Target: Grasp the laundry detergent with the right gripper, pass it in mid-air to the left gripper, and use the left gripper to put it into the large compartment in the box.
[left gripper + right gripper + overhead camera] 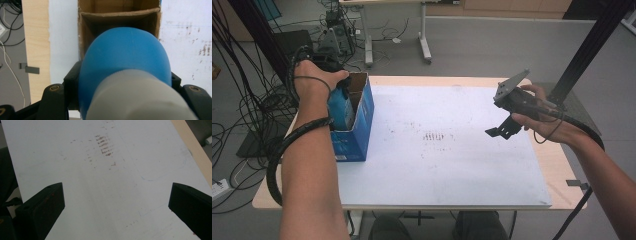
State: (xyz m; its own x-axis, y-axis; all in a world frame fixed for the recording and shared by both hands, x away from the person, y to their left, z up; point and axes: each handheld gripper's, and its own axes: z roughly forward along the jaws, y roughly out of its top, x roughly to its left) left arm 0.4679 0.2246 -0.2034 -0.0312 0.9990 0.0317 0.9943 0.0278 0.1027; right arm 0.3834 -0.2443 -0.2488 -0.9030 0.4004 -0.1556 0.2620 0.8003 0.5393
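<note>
The left gripper (343,86) is clamped around a rounded blue plastic bottle with a pale grey neck (125,65), its jaws pressing the bottle's sides, and hangs at the open top of the tall blue cardboard box with a brown inner divider (362,125) at the left edge of the white mat (452,165). In the left gripper view the bottle's blue end points straight into the nearer brown compartment (120,22), just above its mouth.

The step in hand looks like lowering the bottle into that compartment. To do it well, the bottle should stay centred between the cardboard walls, descend straight without scraping the divider, and be let go only once its weight rests inside; a crooked entry could tip the light box.

Farther right, well apart from the box, the right gripper (501,131) hovers above the stained mat with its jaws spread wide and nothing between them.
</note>
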